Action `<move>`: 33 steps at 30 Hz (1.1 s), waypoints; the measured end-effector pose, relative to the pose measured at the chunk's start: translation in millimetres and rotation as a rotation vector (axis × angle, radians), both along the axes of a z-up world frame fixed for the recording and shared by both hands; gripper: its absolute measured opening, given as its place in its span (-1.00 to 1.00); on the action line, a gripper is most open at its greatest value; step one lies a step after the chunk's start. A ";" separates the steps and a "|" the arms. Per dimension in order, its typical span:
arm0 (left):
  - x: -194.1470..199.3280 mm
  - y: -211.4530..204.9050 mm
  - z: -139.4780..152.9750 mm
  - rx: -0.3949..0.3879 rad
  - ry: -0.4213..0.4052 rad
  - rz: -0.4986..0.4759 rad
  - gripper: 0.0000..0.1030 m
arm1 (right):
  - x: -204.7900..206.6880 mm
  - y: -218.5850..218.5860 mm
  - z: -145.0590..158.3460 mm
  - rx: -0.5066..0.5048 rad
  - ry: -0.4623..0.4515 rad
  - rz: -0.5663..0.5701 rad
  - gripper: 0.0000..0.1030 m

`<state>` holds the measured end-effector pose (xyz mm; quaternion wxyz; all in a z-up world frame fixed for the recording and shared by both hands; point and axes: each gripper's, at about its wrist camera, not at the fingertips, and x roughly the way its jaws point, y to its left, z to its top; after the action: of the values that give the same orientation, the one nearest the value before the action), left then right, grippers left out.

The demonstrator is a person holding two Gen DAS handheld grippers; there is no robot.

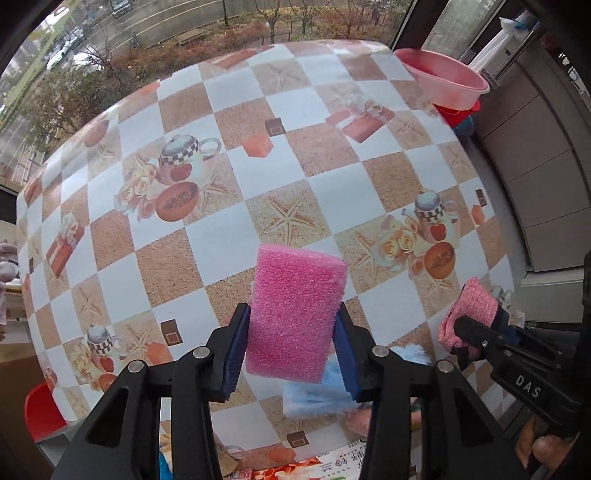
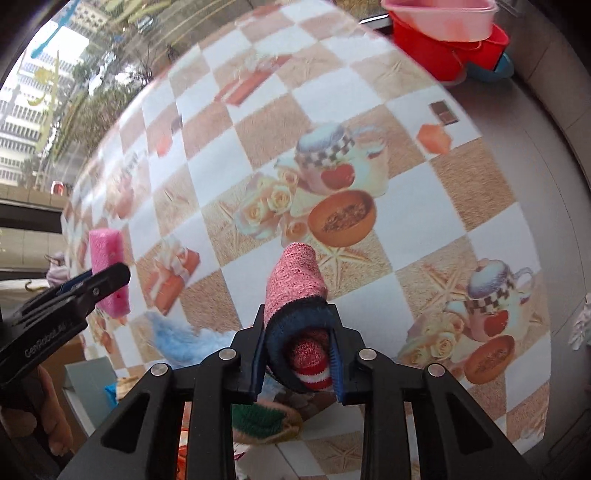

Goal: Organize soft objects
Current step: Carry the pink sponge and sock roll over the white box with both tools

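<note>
My left gripper (image 1: 291, 325) is shut on a pink foam sponge (image 1: 295, 310) and holds it above the checkered table (image 1: 229, 240). In the right wrist view the sponge (image 2: 107, 266) and left gripper (image 2: 110, 280) show at the left. My right gripper (image 2: 297, 332) is shut on a pink knitted sock with a dark blue cuff (image 2: 295, 288), above the table (image 2: 480, 184). That sock (image 1: 471, 310) and the right gripper (image 1: 476, 325) show at the right of the left wrist view. A fluffy light blue item (image 1: 317, 391) lies on the table under the sponge; it also shows in the right wrist view (image 2: 177, 336).
A pink basin (image 1: 447, 79) stacked on a red one (image 1: 458, 112) stands at the table's far right corner, also in the right wrist view (image 2: 439, 18). More soft items, one green (image 2: 258, 417), lie at the near edge. A red object (image 1: 40, 410) is beside the table at the near left.
</note>
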<state>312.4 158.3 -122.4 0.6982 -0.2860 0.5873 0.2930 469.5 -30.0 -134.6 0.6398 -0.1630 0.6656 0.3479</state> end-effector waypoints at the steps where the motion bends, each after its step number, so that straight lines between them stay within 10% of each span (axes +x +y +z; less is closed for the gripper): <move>1: -0.5 -6.0 9.6 0.000 -0.016 -0.007 -0.09 | -1.0 -4.4 7.1 0.018 -0.003 -0.016 -0.43; 11: -35.4 -80.2 82.0 -0.012 -0.109 -0.113 -0.09 | -22.4 -67.4 71.0 0.178 0.007 -0.176 -0.42; 33: -148.9 -195.8 137.7 0.014 -0.161 -0.269 -0.09 | -167.7 -174.6 100.0 0.308 0.058 -0.322 -0.42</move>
<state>163.5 -37.5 15.2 0.7779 -0.2226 0.5603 0.1769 301.8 -204.6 -34.6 0.6849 0.0551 0.6402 0.3436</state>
